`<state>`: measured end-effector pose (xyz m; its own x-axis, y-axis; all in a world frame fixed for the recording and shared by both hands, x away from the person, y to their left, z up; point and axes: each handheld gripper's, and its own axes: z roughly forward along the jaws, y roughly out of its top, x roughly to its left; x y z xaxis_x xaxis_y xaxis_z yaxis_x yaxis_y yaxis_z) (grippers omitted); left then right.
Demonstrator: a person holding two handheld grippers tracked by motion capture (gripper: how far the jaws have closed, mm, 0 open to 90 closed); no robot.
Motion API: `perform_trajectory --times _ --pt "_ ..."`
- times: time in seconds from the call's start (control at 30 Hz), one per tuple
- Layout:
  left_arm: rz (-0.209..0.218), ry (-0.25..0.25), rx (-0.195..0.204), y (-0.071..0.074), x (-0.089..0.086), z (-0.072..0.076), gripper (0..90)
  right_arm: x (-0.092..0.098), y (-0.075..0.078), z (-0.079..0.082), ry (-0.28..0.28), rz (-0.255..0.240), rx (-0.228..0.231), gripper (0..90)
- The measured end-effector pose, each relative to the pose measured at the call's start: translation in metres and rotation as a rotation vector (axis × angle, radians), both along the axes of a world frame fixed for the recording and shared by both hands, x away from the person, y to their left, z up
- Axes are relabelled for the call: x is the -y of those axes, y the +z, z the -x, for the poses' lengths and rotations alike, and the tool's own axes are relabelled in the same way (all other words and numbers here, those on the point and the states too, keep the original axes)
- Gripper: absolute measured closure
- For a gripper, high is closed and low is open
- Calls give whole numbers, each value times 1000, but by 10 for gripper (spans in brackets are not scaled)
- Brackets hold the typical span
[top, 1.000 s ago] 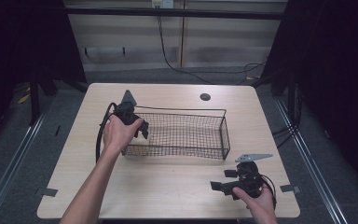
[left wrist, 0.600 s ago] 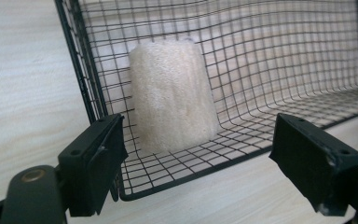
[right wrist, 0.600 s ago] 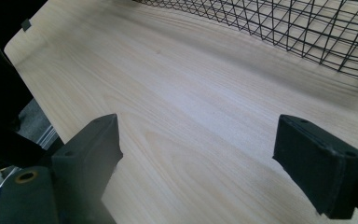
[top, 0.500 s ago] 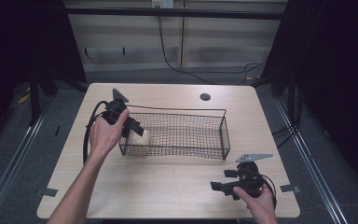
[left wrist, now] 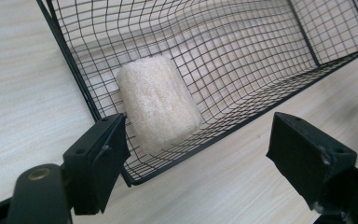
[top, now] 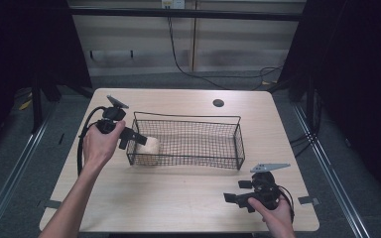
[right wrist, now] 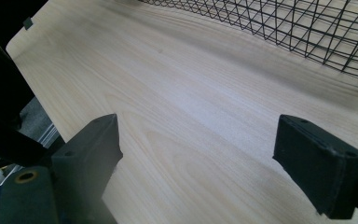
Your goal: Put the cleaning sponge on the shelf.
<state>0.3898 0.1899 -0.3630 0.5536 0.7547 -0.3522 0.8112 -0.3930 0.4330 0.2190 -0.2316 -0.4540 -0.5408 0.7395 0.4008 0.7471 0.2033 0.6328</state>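
left tongs pulled back; sponge lies in basket.

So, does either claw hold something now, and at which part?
Nothing is held. The left claw is open near the sponge in the basket; the right claw is open.

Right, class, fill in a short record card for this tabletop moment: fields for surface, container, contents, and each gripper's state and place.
surface: light wooden table
container: black wire basket, mid-table
contents: one pale sponge-like block, lying in the basket's left end
left gripper: open, holding nothing, just outside the basket's left end and aimed at the block
right gripper: open, holding nothing, low over bare table near the front right corner
other: small dark round hole in the table behind the basket
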Motion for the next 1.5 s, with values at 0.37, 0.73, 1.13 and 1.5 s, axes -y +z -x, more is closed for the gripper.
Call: perform_trajectory --times 0.37,0.73,1.13,1.5 --pt "9 -23 61 4 -18 16 195 0 -1 -1 -3 4 -3 142" --pt "78 -44 93 0 -35 41 211 0 -1 -1 -3 7 -6 142" --pt "47 -68 157 -13 -50 70 206 1 -1 -1 -15 7 -5 142" --pt "67 -46 142 -36 -59 92 193 0 -1 -1 -13 8 -3 142"
